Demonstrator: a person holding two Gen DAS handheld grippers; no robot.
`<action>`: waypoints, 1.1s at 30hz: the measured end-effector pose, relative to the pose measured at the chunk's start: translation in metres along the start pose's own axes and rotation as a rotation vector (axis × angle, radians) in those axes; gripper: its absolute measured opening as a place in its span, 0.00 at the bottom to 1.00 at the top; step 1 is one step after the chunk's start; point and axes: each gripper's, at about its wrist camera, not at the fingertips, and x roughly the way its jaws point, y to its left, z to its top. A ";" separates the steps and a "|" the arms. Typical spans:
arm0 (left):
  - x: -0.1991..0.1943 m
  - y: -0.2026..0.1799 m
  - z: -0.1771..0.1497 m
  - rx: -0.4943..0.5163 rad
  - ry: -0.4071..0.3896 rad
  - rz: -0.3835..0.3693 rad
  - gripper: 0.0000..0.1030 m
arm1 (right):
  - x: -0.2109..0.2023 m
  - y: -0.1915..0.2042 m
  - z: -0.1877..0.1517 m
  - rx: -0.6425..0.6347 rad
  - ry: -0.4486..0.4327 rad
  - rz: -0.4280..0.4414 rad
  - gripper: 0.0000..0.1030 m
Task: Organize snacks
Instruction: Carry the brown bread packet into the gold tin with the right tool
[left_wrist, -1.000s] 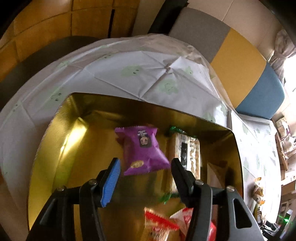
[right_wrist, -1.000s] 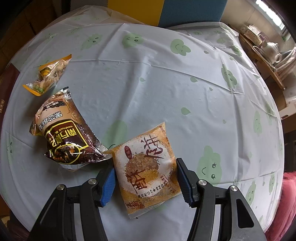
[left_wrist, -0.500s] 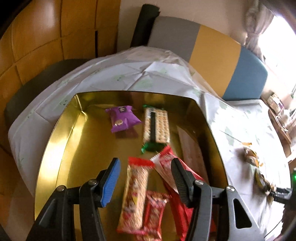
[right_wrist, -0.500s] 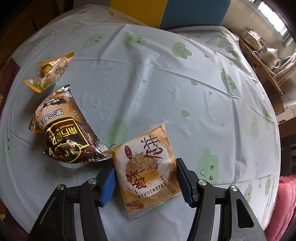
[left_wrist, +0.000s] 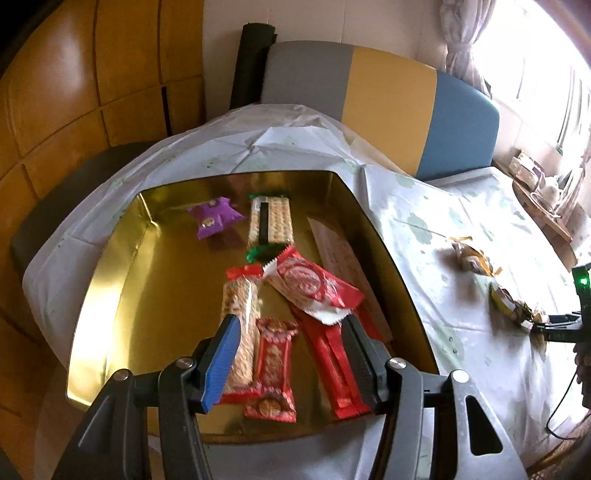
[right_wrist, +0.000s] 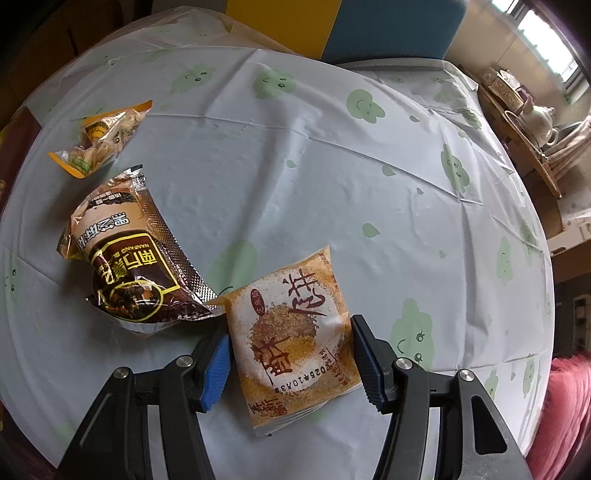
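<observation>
Orange pastry pack (right_wrist: 295, 328) lies flat on the counter (right_wrist: 332, 177), just beside the brown pack (right_wrist: 129, 258). Right hand-held gripper (right_wrist: 290, 354) straddles it, jaws apart, not clamped. Left hand-held gripper (left_wrist: 291, 350) empty, apart, over the gold tray (left_wrist: 118, 295). Step: pick-up. Next: squeeze, lift, carry to tray.

Many snack packs (left_wrist: 310, 286) lie in the tray (left_wrist: 110, 288) on the table (right_wrist: 332, 177), and three more packs (right_wrist: 291, 332) lie on the table to the tray's right.
</observation>
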 end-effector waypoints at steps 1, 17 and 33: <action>0.000 -0.001 -0.002 0.000 0.006 -0.002 0.56 | 0.000 0.000 0.000 0.000 0.000 -0.001 0.58; -0.011 0.028 -0.013 -0.070 -0.015 0.008 0.56 | -0.007 -0.003 0.001 0.025 -0.012 0.003 0.58; -0.015 0.080 -0.010 -0.200 -0.046 0.077 0.56 | -0.099 0.038 0.008 0.029 -0.233 0.236 0.58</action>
